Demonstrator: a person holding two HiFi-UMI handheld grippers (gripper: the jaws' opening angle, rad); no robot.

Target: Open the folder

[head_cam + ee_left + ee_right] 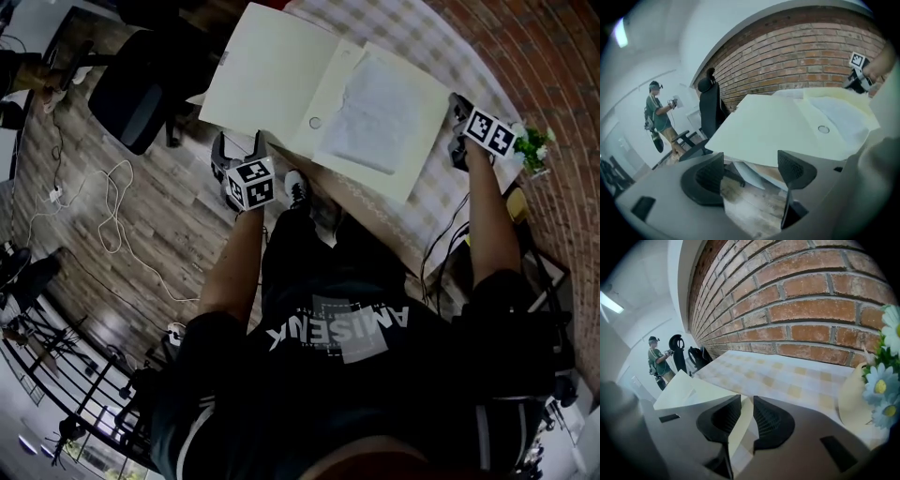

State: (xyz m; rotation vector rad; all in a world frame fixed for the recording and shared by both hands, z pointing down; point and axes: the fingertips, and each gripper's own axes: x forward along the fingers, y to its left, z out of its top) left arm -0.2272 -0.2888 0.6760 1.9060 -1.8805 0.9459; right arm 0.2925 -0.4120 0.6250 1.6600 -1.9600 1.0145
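Between right gripper point(746, 422) jaws: folder point(267, 80) edge pinched | left gripper point(752, 171) jaws: spread wide, empty | open folder cover just beyond them, overhanging checked surface point(797, 376).

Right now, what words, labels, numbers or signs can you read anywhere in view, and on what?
"ANISENK": white print on the person's black shirt, upside down in the head view; the letters are uncertain.
The marker cubes carry black-and-white square codes only, no letters.
The folder and the sheet inside it show no readable print.
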